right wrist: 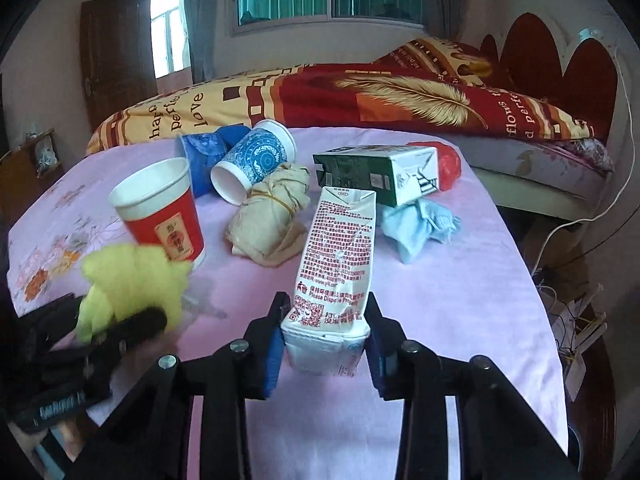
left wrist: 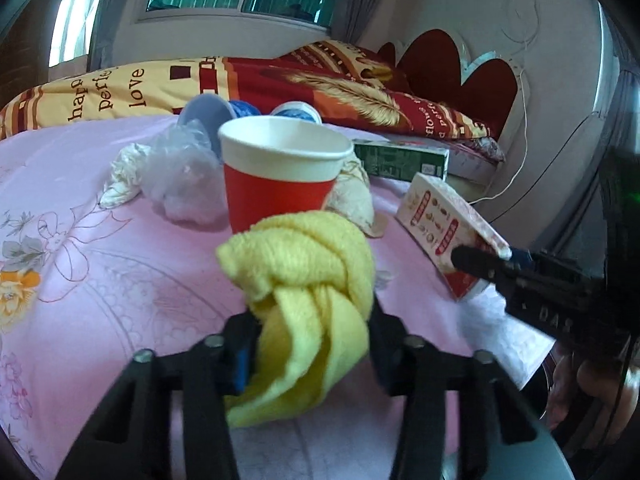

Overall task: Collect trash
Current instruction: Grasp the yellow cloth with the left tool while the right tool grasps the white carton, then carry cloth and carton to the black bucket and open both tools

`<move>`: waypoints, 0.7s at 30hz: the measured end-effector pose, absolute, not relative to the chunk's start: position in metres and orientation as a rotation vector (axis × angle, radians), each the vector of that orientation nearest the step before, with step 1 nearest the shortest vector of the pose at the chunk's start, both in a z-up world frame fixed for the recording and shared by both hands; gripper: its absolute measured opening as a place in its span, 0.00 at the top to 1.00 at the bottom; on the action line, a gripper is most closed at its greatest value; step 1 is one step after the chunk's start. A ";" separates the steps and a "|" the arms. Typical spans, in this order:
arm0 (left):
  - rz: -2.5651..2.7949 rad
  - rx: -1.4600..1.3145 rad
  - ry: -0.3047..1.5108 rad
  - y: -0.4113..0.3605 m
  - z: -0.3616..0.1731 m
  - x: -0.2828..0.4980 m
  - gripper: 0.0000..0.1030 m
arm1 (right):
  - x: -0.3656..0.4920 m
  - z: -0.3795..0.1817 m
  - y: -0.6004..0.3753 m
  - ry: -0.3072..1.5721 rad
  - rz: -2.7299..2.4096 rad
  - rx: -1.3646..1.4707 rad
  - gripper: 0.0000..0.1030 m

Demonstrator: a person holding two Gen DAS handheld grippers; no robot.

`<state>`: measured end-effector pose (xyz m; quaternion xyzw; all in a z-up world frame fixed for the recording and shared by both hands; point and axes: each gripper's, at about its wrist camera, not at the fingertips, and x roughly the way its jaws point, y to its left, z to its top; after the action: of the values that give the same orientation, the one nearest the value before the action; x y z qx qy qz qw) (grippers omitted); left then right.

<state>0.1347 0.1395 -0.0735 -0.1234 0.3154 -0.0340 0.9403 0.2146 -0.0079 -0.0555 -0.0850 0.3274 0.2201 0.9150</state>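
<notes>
My left gripper [left wrist: 312, 316] is shut on a knotted yellow cloth [left wrist: 304, 280], which bulges up between the fingers just in front of a red paper cup [left wrist: 276, 184]. My right gripper [right wrist: 326, 308] is shut on the lower end of a white carton with red print [right wrist: 340, 240], its blue pads pressing both sides. In the right wrist view the left gripper [right wrist: 108, 316] and the yellow cloth [right wrist: 132, 276] sit at the lower left. The left wrist view shows the right gripper [left wrist: 486, 258] on the carton [left wrist: 440, 216] at the right.
On the pink sheet [right wrist: 440, 300] lie two blue cups [right wrist: 256, 156], a beige bundle [right wrist: 268, 216], a green carton [right wrist: 372, 172], a light blue cloth [right wrist: 416, 228], a clear plastic bag [left wrist: 180, 176] and crumpled tissue [left wrist: 124, 176]. A red-and-yellow quilt [right wrist: 360, 92] lies behind.
</notes>
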 end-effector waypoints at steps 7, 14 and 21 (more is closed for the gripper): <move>-0.053 -0.211 0.605 0.131 -0.056 0.118 0.65 | 0.190 -0.044 -0.033 0.627 0.442 -0.154 0.64; -0.076 -0.156 0.583 0.109 -0.044 0.105 0.64 | 0.155 -0.027 -0.075 0.573 0.394 -0.143 0.64; -0.151 -0.115 0.557 0.072 -0.031 0.093 0.65 | 0.122 -0.013 -0.136 0.532 0.307 -0.123 0.64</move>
<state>0.0928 0.0724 -0.0309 -0.0566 0.2743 -0.0746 0.9571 0.1215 -0.1358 -0.0135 -0.0603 0.2616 0.1512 0.9514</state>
